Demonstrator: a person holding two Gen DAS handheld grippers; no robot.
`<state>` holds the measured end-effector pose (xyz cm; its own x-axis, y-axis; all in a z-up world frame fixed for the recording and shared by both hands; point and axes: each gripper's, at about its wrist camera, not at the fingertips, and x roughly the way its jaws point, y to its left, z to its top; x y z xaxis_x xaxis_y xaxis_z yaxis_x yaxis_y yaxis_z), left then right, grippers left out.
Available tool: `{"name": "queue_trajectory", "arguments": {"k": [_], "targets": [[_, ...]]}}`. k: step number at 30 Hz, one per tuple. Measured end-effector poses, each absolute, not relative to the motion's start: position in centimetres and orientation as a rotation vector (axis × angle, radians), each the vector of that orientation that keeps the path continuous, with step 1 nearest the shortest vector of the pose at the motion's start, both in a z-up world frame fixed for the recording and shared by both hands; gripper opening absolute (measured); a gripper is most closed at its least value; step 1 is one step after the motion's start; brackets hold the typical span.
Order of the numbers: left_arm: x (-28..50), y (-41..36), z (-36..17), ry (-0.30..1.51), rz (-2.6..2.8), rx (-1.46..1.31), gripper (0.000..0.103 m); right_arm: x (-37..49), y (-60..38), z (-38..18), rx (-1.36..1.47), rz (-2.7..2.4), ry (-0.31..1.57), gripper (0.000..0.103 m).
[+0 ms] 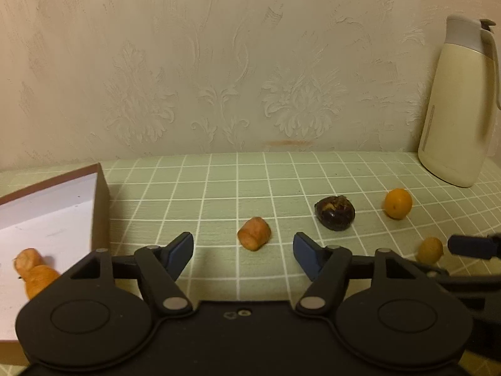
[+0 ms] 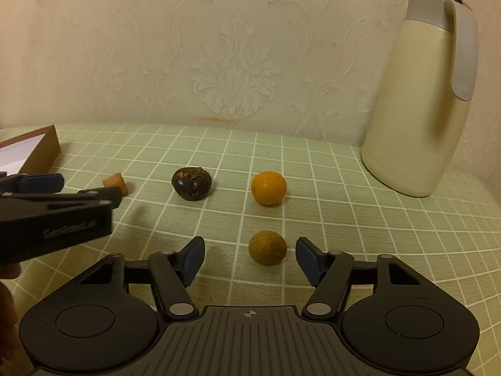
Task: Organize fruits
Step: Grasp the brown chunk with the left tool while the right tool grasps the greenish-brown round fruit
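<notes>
Two grippers are held low over the green checked tablecloth (image 2: 313, 169), both with jaws apart and nothing gripped.

Nearest, the left gripper (image 1: 243, 252) is set partly open around a carrot chunk (image 1: 253, 233), untouched; the right gripper (image 2: 250, 255) likewise flanks a dull brownish fruit (image 2: 267, 247). Carrot pieces (image 1: 33, 271) are seen inside the white-lined box (image 1: 100, 206) at left. Farther back lie a dark fruit (image 2: 192, 183) and an orange fruit (image 2: 268, 187); a cream jug (image 2: 419, 100) stands against the wall.
</notes>
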<state>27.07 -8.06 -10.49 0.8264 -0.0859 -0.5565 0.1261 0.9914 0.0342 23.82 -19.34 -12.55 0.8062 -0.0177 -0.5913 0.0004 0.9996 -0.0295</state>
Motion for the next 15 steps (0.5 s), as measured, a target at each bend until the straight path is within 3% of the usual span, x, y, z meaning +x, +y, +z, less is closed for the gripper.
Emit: {"name": "queue_trajectory", "arguments": {"k": [3,5,9,11,12,15], "targets": [[27.6,-8.5,-10.7,0.592,-0.118,0.075,0.058,24.2,-19.3,-12.8,-0.028,-0.022,0.647,0.061],[28.0,-8.6,-10.9,0.601,-0.117,0.077,0.057,24.5,-19.5,-13.1,-0.018,-0.02,0.659,0.052],[28.8,-8.7,-11.4,0.618,-0.118,0.069,0.057,24.8,-19.8,-13.2,-0.007,-0.026,0.656,0.05],[29.2,-8.7,-11.6,0.624,-0.12,0.064,0.054,24.9,-20.1,-13.1,0.002,-0.026,0.654,0.032],[29.4,-8.7,-11.7,0.628,-0.123,0.062,0.053,25.0,-20.1,-13.1,0.005,-0.025,0.653,0.028],[30.0,-8.9,-12.0,0.644,-0.124,0.056,0.048,25.3,-20.3,-13.0,0.017,-0.026,0.65,0.028]]}}
